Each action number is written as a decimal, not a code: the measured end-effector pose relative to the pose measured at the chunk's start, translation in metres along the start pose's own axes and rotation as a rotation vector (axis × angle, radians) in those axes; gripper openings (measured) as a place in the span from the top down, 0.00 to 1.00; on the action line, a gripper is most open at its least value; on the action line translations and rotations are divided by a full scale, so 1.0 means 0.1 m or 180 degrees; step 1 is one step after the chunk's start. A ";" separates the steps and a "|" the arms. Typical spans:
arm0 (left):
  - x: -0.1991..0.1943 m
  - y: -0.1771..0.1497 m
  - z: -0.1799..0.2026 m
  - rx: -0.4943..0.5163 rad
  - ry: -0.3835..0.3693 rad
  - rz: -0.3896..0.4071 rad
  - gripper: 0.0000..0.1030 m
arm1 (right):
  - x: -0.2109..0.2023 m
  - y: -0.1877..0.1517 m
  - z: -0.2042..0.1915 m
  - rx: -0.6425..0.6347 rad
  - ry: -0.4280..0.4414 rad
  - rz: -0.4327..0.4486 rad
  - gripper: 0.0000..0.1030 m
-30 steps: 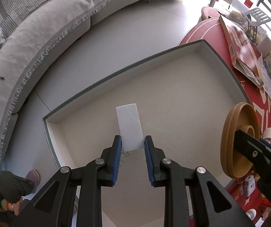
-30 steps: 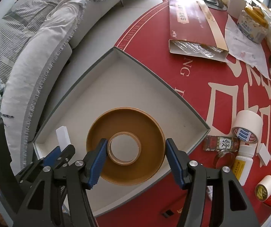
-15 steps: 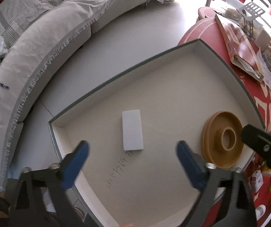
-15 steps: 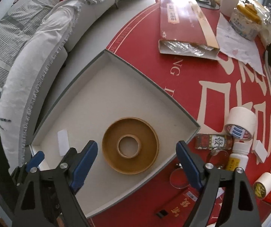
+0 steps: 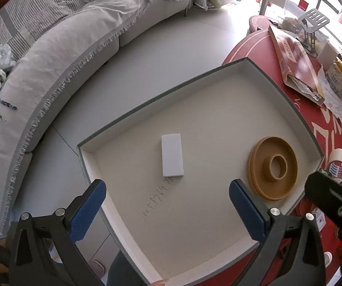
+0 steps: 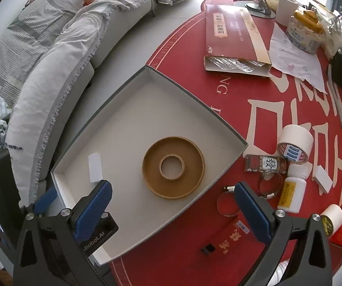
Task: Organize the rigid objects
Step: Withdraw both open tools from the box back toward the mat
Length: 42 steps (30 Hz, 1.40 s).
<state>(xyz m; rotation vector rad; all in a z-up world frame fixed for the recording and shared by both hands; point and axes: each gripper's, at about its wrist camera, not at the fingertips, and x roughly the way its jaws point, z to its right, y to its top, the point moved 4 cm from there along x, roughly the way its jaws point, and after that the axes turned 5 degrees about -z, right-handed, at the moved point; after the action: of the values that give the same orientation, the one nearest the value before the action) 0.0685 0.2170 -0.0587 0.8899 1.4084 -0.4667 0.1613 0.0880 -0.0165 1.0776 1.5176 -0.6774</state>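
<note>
A shallow grey tray (image 5: 161,95) with a white floor sits at the edge of the red table. A white rectangular block (image 5: 172,158) lies flat in it, and a brown ring-shaped spool (image 5: 273,166) lies flat to its right. My left gripper (image 5: 167,186) hangs above the block, wide open and holding nothing. In the right wrist view my right gripper (image 6: 173,187) hovers over the spool (image 6: 173,166). Its jaws are opening and stand clear of the rim, gripping nothing. The block (image 6: 95,168) shows by its left finger, inside the tray (image 6: 194,100).
Right of the tray on the red cloth (image 6: 242,88) lie a white tape roll (image 6: 295,143), a white bottle (image 6: 292,190), metal hose clamps (image 6: 228,205) and a small white roll (image 6: 333,217). A long red box (image 6: 235,40) lies farther back. A grey sofa (image 5: 63,59) curves along the left.
The left gripper let go of the white block, which now lies flat, and opened wide. The right gripper opened away from the brown spool. Both have lifted off the tray.
</note>
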 end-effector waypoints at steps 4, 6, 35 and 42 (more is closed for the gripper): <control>-0.05 -0.03 0.00 -0.0005 -0.0026 0.0015 0.00 | -0.05 -0.06 -0.03 -0.0014 0.0000 -0.0006 0.00; -0.06 -0.04 0.00 0.0009 -0.0025 0.0016 0.00 | -0.06 -0.09 -0.05 -0.0030 -0.0005 -0.0016 0.00; -0.53 -0.38 0.20 0.0215 0.0064 0.0163 0.00 | -0.61 -0.47 0.06 -0.0021 0.0140 0.0188 0.00; -0.63 -0.50 0.26 0.0289 0.0086 0.0178 0.00 | -0.73 -0.58 0.13 0.0017 0.0186 0.0254 0.00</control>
<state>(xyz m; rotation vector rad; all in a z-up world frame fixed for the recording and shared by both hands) 0.0379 0.1531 -0.0131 1.0096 1.3920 -0.4809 0.1141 0.0327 0.0436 1.1647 1.5148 -0.5996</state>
